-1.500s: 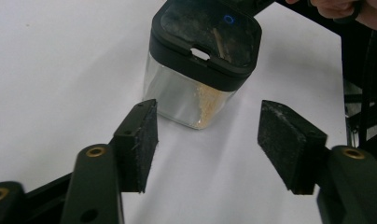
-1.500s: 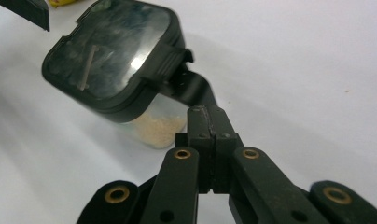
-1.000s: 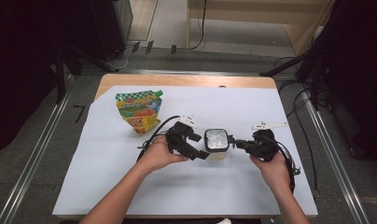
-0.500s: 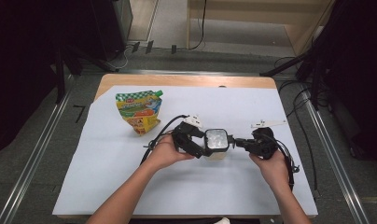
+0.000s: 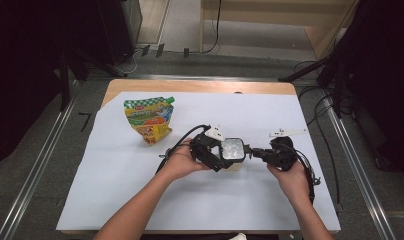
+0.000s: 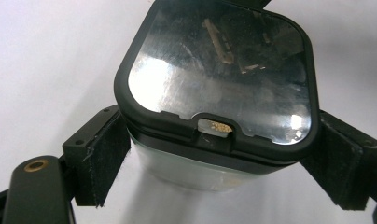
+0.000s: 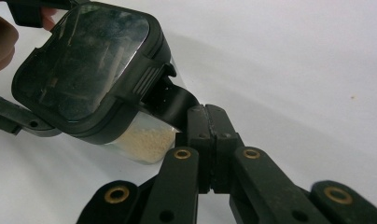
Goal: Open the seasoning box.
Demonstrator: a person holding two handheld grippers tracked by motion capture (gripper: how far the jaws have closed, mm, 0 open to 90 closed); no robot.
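Note:
A small clear container (image 5: 233, 150) with a black glossy lid (image 6: 219, 79) stands mid-table and holds pale granules (image 7: 144, 140). My left gripper (image 5: 224, 159) comes from the left. Its felt pads (image 6: 105, 154) press on both sides of the container just under the lid, so it is shut on the container. My right gripper (image 5: 252, 151) reaches in from the right. Its jaws stand together (image 7: 209, 119), pinching the black latch flap (image 7: 175, 100) that sticks out from the lid's edge.
A colourful stand-up pouch (image 5: 149, 119) lies at the back left on the white sheet (image 5: 140, 200) that covers the wooden table (image 5: 190, 85). Cables trail from both grippers. Metal rails run along the floor on both sides.
My left gripper has slid a little to the right, and its jaws now sit around the container. The right gripper and the container have stayed put.

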